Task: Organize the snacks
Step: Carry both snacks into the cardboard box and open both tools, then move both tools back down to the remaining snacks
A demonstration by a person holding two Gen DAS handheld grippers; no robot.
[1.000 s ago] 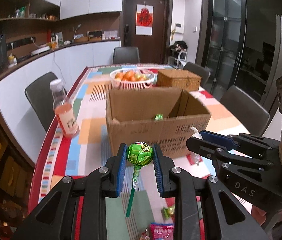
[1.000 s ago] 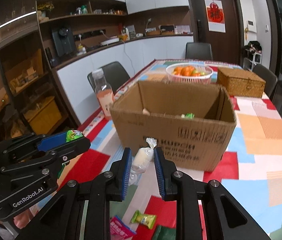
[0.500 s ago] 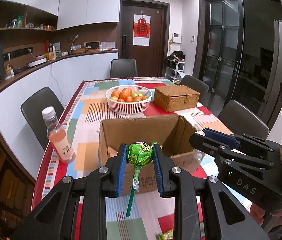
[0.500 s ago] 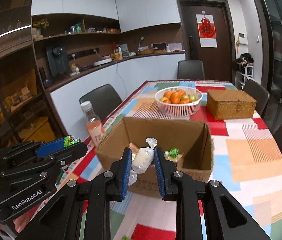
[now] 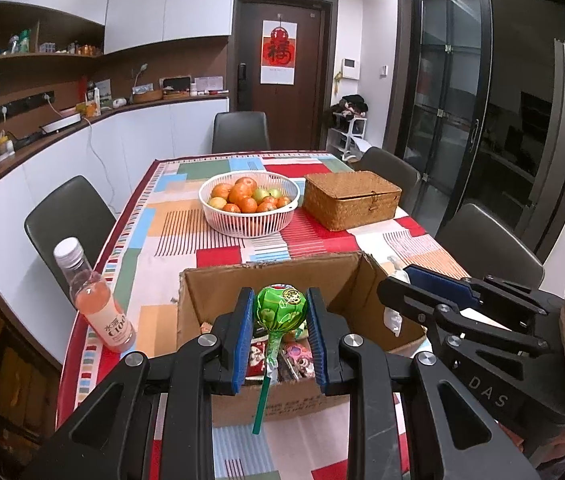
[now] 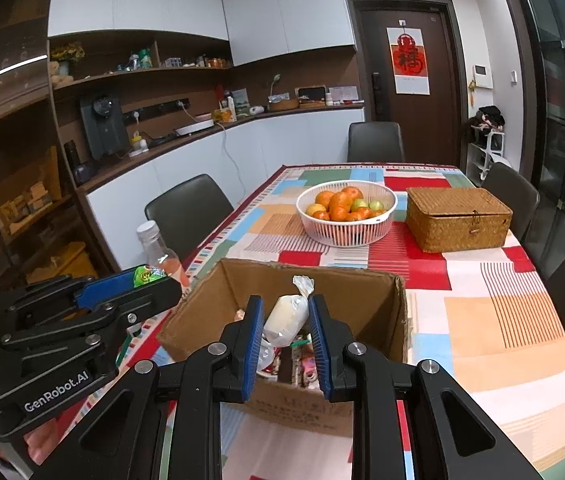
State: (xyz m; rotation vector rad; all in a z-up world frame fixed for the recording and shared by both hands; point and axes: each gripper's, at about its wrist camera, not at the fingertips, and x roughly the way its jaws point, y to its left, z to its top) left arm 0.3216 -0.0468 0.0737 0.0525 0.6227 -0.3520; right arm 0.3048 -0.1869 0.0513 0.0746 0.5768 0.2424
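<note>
Raised since earlier: green lollipop [image 5: 281,309] pinched by left gripper [image 5: 281,334], white candy [image 6: 285,317] by right gripper [image 6: 285,338], lower centre, above box [image 5: 218,296]; release judged next.

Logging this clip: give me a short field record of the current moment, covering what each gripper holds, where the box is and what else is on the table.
left gripper: shut on green lollipop, stick hanging down
right gripper: shut on white wrapped candy
cardboard box: open, below both grippers, wrapped snacks already inside
position: both held items above the box opening, not yet released
bottle: pink drink, upright, left of the box
fruit basket: white, beyond the box
wicker box: lid closed, right of the fruit basket
table: colourful patchwork cloth
</note>
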